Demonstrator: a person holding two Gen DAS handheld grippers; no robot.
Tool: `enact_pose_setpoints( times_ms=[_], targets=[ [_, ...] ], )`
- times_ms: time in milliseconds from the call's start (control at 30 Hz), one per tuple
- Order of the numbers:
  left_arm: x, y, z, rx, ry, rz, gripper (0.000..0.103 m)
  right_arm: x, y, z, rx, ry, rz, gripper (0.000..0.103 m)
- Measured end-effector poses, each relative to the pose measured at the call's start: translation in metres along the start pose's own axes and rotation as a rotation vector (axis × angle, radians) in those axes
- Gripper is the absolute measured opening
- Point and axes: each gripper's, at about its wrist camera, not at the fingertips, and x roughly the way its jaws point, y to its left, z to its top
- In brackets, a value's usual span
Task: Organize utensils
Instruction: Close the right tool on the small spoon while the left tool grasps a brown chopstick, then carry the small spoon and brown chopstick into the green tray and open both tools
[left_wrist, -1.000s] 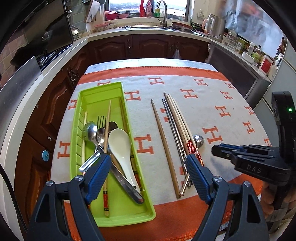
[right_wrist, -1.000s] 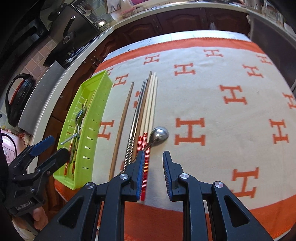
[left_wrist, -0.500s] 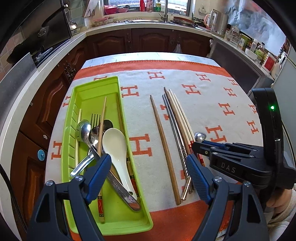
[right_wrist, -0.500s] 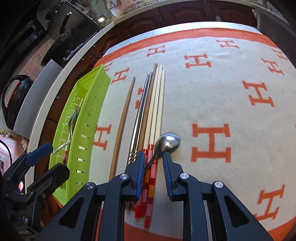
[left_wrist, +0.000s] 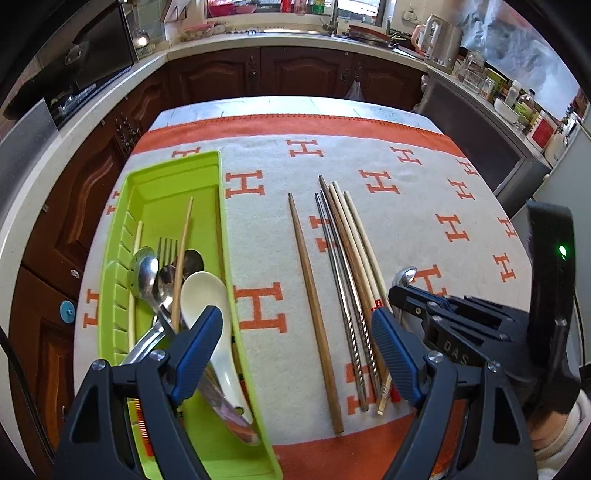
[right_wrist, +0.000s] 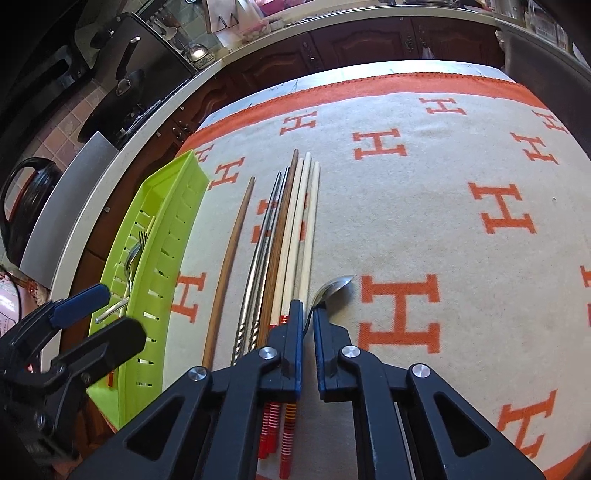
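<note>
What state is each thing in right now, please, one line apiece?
Right gripper: shut on the metal spoon's handle.
Metal spoon: lying on the cloth, bowl beyond the jaws.
Left gripper: open, holding nothing.
Green tray: partly filled with cutlery.
Loose chopsticks: lying side by side on the cloth.

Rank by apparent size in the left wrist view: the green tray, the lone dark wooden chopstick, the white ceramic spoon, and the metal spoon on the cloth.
1. green tray
2. lone dark wooden chopstick
3. white ceramic spoon, though it sits nearer the camera
4. metal spoon, mostly hidden behind the right gripper, so unsure
</note>
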Motion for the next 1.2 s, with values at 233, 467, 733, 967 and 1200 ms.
enact_pose_setpoints(
  times_ms=[233, 467, 733, 967, 1200],
  targets=[
    [0.027, -0.01, 0.024, -0.008, 0.098, -0.006, 0.056, -0.02, -0.024, 0.005, 0.056, -0.017, 0.046, 0.002],
    [0.062, -0.003, 0.032, -0.077, 0.201, -0.016, 0.035, -0.04, -0.038, 0.013, 0.072, -0.049, 0.062, 0.002],
    [0.077, -0.015, 0.021, -0.012, 0.184, 0.099, 0.031, -0.043, -0.04, 0.012, 0.063, -0.046, 0.071, 0.002],
    [0.081, -0.033, 0.016, 0.047, 0.148, 0.133, 0.009, -0.043, -0.037, 0.011, 0.051, -0.051, 0.075, 0.002],
    [0.079, -0.033, 0.017, 0.031, 0.123, 0.099, 0.004, -0.049, -0.034, 0.01, 0.04, -0.057, 0.078, 0.002]
  ],
)
